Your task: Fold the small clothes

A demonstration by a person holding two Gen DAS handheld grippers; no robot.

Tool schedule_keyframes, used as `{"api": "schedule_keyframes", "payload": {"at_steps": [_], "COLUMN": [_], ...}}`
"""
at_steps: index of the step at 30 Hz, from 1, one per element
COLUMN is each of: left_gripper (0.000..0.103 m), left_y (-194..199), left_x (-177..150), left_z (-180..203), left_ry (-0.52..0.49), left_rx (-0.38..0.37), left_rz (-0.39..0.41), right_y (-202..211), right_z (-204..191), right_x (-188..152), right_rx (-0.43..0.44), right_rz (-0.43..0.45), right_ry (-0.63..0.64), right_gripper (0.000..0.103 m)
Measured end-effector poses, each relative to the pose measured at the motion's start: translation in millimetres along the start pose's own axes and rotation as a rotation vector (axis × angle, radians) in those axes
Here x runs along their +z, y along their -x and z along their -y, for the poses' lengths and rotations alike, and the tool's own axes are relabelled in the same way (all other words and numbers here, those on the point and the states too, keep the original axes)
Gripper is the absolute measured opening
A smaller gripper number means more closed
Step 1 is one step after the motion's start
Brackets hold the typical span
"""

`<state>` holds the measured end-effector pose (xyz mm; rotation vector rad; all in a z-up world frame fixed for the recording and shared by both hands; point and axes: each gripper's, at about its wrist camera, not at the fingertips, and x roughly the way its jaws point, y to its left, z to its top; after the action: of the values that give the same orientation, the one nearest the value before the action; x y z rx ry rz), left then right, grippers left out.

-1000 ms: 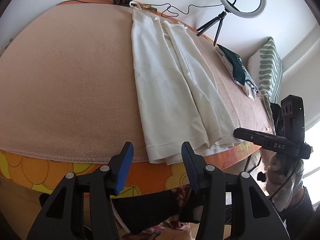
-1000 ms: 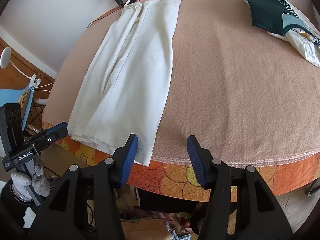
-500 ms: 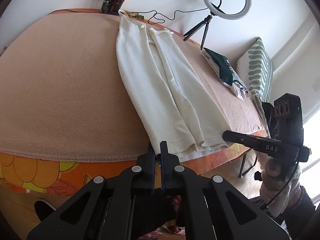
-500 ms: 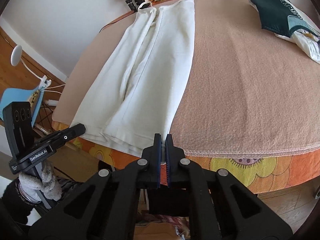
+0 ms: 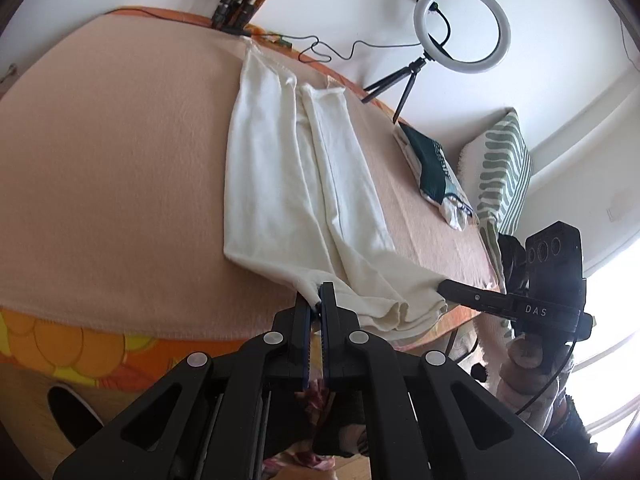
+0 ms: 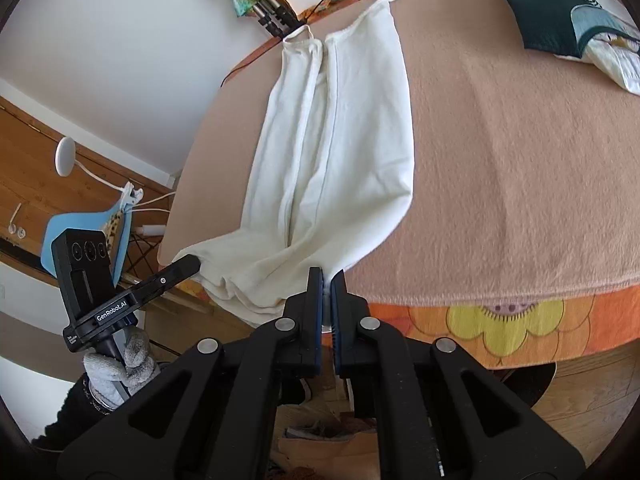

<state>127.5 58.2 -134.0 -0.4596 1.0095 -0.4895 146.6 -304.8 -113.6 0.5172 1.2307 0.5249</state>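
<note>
A long white garment [image 5: 296, 184] lies folded lengthwise on the peach blanket [image 5: 100, 168], straps at the far edge. My left gripper [image 5: 316, 300] is shut on the left corner of its near hem and lifts it off the blanket. My right gripper [image 6: 326, 284] is shut on the right hem corner of the same garment [image 6: 332, 152]. Each gripper shows in the other's view, the right one [image 5: 444, 286] and the left one [image 6: 194, 260], both pinching the hem. The hem sags between them over the table's near edge.
A folded dark green and white pile [image 5: 432, 168] lies at the blanket's right side, also in the right wrist view [image 6: 568, 12]. A ring light on a tripod [image 5: 460, 28] and a striped cushion [image 5: 504, 168] stand behind. A blue chair [image 6: 88, 232] is left of the table.
Both grippers went from open to shut on the hem corners. They have since lifted the near hem up and pulled it off the blanket edge.
</note>
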Motion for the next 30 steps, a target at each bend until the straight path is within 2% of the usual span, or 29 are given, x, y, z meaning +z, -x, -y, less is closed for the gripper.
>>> {"api": "schedule_keyframes", "payload": {"at_steps": [5, 9, 17, 19, 21, 22, 23, 24, 27, 30], "left_gripper": [0.003, 0.003, 0.003, 0.005, 0.010, 0.012, 0.012, 0.012, 0.013, 0.013], "left_y": [-23, -50, -82, -85, -83, -80, -75, -68, -45, -39], "left_x": [41, 62, 71, 72, 75, 77, 78, 79, 79, 67], "left_z": [0, -13, -26, -28, -31, -32, -32, -32, -25, -10], "left_ry": [-0.031, -0.035, -0.032, -0.033, -0.011, -0.006, -0.003, -0.005, -0.050, -0.145], "left_rx": [0.042, 0.096, 0.132, 0.137, 0.135, 0.152, 0.150, 0.142, 0.157, 0.131], "left_rz": [0.023, 0.005, -0.041, -0.053, -0.062, -0.065, -0.050, -0.028, 0.038, 0.031], "right_y": [-18, -45, -71, -72, -68, -64, -59, -50, -25, -20], "right_z": [10, 21, 47, 51, 52, 51, 51, 49, 36, 16], "right_x": [46, 75, 89, 90, 93, 95, 95, 94, 89, 74], "right_rx": [-0.001, -0.056, -0.062, -0.036, -0.034, -0.037, -0.039, -0.054, -0.083, -0.050], "right_rz": [0.020, -0.005, -0.044, -0.043, -0.032, -0.029, -0.013, 0.018, 0.092, 0.057], "right_ry": [-0.041, -0.067, -0.122, -0.131, -0.126, -0.120, -0.112, -0.098, -0.003, 0.127], "right_gripper": [0.004, 0.004, 0.005, 0.005, 0.009, 0.018, 0.031, 0.037, 0.039, 0.039]}}
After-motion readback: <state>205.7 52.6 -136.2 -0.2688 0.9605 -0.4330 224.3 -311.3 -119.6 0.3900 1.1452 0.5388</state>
